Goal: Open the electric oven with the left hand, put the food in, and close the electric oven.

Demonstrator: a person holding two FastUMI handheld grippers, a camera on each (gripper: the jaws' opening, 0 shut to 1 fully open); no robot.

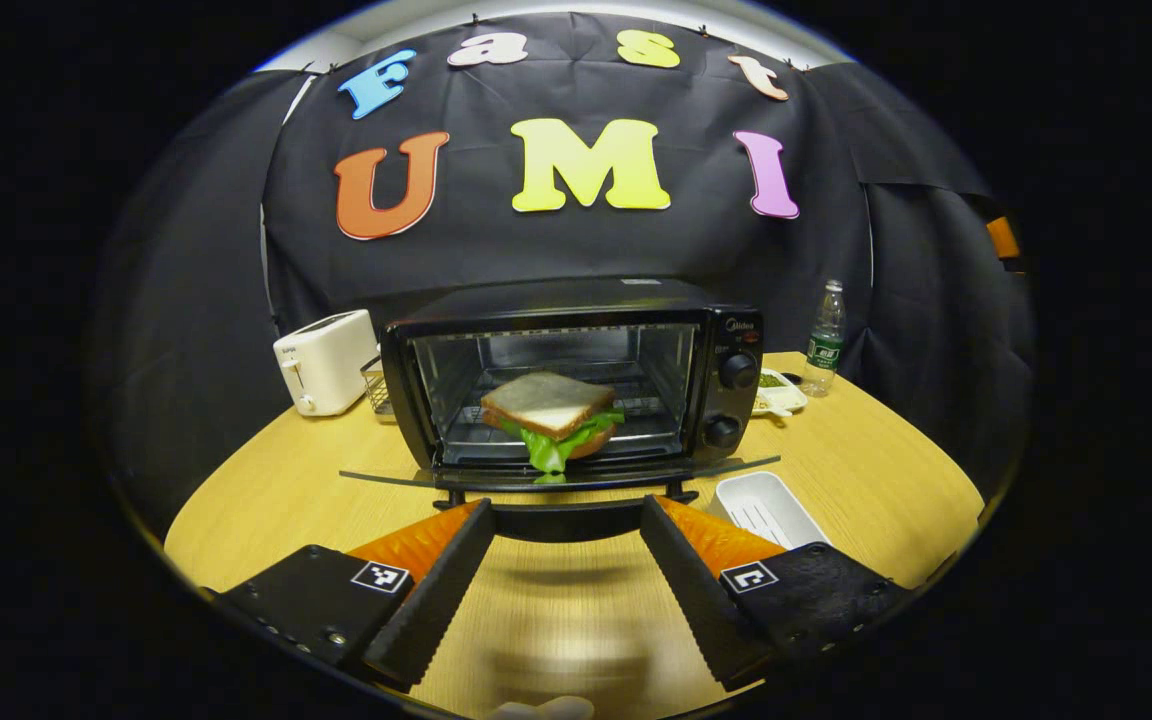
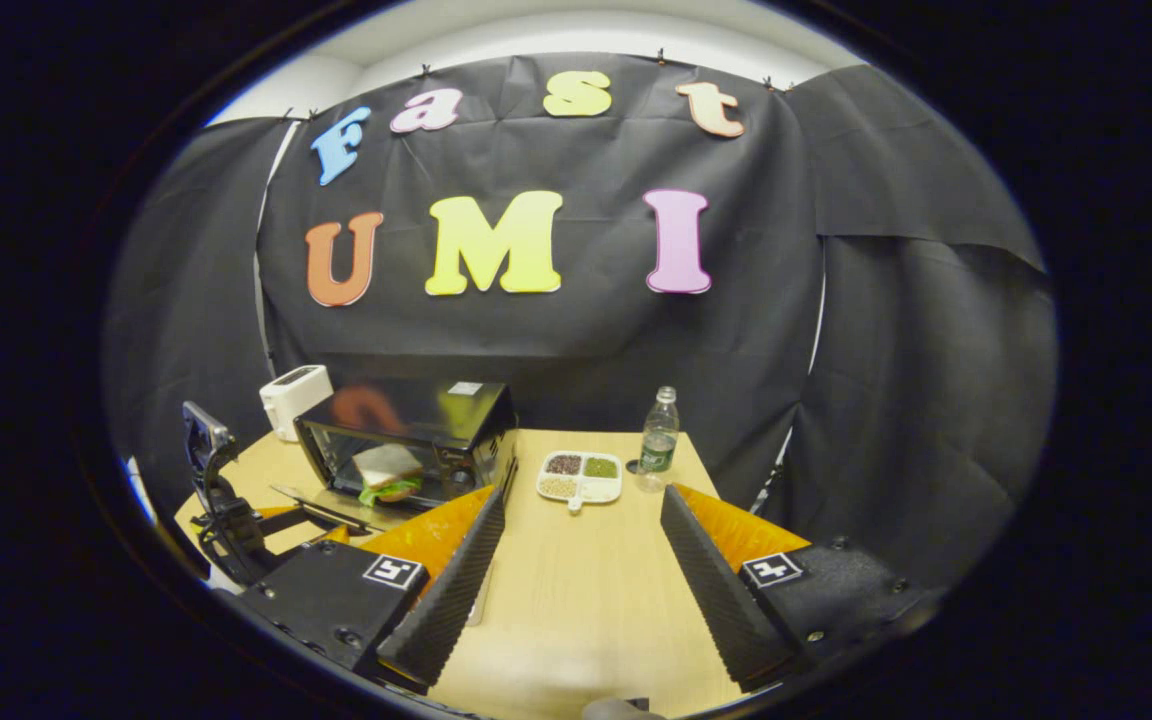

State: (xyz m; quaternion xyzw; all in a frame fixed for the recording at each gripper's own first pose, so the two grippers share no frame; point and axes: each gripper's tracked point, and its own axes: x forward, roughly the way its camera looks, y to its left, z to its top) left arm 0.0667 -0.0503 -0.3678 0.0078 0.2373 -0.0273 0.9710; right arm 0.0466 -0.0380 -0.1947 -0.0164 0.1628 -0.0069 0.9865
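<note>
The black electric oven (image 1: 576,375) stood on the round wooden table (image 1: 866,470) with its glass door (image 1: 561,478) dropped flat, and one sandwich of white bread and green lettuce (image 1: 551,420) lay on the rack inside. The left gripper (image 1: 566,520) hung just before that door's handle, fingers spread apart and empty. The left gripper view showed one white oblong tray (image 1: 768,508) beside the oven's right front; the right gripper view showed instead a white divided dish of grains (image 2: 581,476) right of the oven. One white toaster (image 1: 324,360) stood left of the oven, one clear water bottle (image 1: 824,338) to its right. The right gripper (image 2: 576,560) hovered wide apart over bare tabletop, well right of the oven.
</note>
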